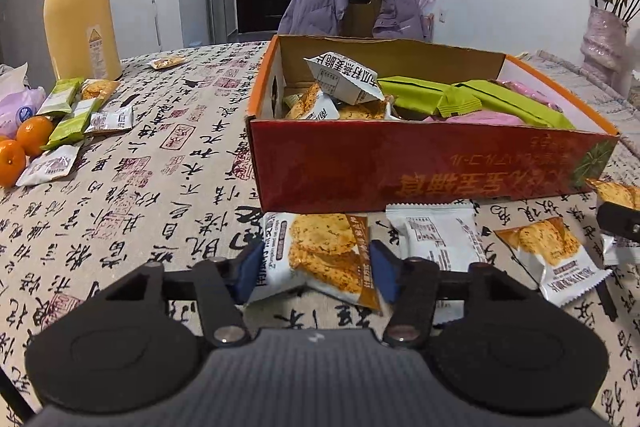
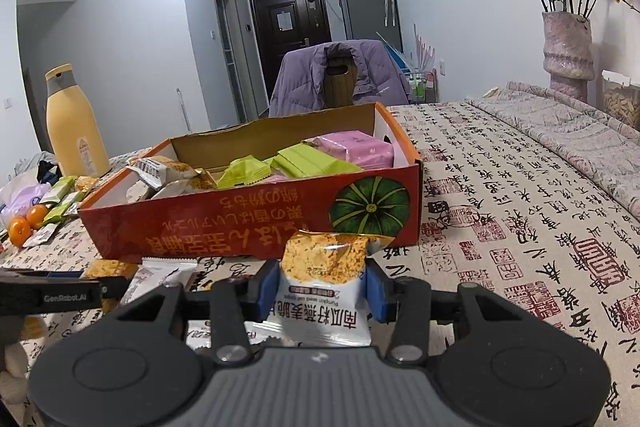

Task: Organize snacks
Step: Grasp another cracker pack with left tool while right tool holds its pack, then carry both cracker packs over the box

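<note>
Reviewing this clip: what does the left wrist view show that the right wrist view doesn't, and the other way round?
Only the left wrist view shows the left gripper shut on a cracker packet lying on the table, plus a face-down white packet beside it.

Only the right wrist view shows the right gripper shut on its own packet, held upright, and the pumpkin picture on the box.

Both show the red box holding green and pink packets, the yellow bottle, the oranges and the flower vase.
</note>
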The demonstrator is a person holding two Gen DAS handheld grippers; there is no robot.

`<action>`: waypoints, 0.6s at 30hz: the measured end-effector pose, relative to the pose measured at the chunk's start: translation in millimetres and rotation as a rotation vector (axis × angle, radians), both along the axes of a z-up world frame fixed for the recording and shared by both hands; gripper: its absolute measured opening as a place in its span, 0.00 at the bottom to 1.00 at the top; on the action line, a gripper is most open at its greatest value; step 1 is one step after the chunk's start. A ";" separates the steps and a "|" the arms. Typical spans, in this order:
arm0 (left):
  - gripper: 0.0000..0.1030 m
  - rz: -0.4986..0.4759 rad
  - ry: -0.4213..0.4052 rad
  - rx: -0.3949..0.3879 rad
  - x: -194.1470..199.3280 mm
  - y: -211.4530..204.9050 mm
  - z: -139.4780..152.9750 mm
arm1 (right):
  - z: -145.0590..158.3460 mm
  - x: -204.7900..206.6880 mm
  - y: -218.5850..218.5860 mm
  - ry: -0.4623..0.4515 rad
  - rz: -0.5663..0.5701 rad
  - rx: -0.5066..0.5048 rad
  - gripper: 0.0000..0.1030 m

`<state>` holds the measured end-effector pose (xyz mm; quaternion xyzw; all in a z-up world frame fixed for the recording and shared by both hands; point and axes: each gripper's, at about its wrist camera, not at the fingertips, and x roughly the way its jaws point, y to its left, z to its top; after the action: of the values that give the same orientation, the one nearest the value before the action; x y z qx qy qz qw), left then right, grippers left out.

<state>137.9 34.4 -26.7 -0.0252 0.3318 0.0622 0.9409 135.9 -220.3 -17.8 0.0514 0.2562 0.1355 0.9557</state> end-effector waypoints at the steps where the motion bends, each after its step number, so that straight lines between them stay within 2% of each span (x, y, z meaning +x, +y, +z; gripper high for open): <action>1: 0.53 0.002 -0.006 -0.003 -2.6 0.4 0.6 | 0.2 -0.8 0.2 -0.002 0.001 -0.001 0.43; 10: 0.53 -0.006 -0.119 0.012 -29.5 -1.7 19.2 | 8.9 -9.5 2.9 -0.047 0.025 -0.002 0.43; 18: 0.53 -0.033 -0.249 0.000 -39.3 -11.6 57.7 | 34.0 -10.7 10.1 -0.123 0.051 -0.009 0.43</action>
<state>98.6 22.7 31.0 -0.0273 0.2128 0.0432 0.9758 125.2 -210.2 16.2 0.0321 0.1989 0.1616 0.9661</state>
